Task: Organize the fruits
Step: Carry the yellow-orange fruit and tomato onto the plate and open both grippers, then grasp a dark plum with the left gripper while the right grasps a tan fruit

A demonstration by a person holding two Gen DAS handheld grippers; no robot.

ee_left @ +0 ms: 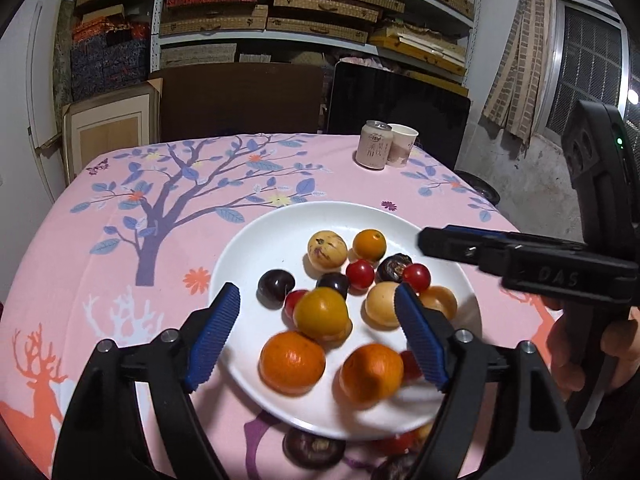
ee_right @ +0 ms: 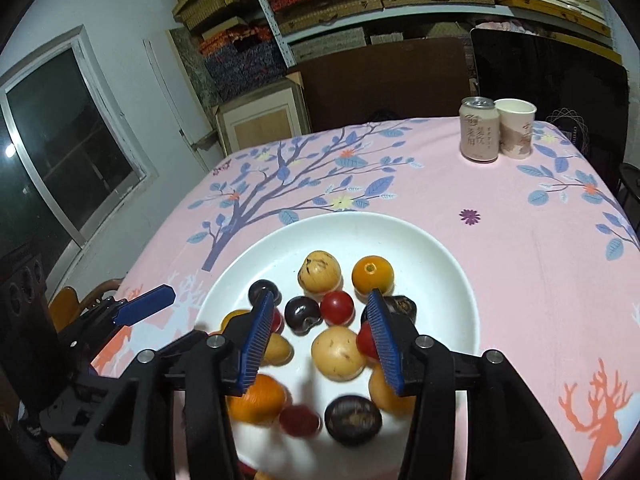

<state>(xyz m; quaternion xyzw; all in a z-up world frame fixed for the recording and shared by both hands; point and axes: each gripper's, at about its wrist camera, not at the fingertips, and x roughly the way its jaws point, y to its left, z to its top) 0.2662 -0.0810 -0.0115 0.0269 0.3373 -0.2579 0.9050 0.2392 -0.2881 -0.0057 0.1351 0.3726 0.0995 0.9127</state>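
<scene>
A white plate (ee_left: 248, 256) on the pink tablecloth holds several fruits: oranges (ee_left: 292, 362), yellow fruits (ee_left: 321, 314), dark plums (ee_left: 275, 288), red cherry tomatoes (ee_left: 360, 274) and tan fruits (ee_left: 326, 249). My left gripper (ee_left: 320, 316) is open above the plate's near side, empty, its fingers either side of a yellow fruit. My right gripper (ee_right: 320, 318) is open and empty over the same plate (ee_right: 440, 264), above a tan fruit (ee_right: 338, 354). The right gripper also shows in the left wrist view (ee_left: 460, 242), at the plate's right. A dark fruit (ee_left: 314, 448) lies off the plate at its near edge.
A drink can (ee_left: 374, 145) and a paper cup (ee_left: 402, 144) stand together at the table's far right corner. Shelves of boxes, a dark board and a black screen are behind the table. A window is at the left in the right wrist view.
</scene>
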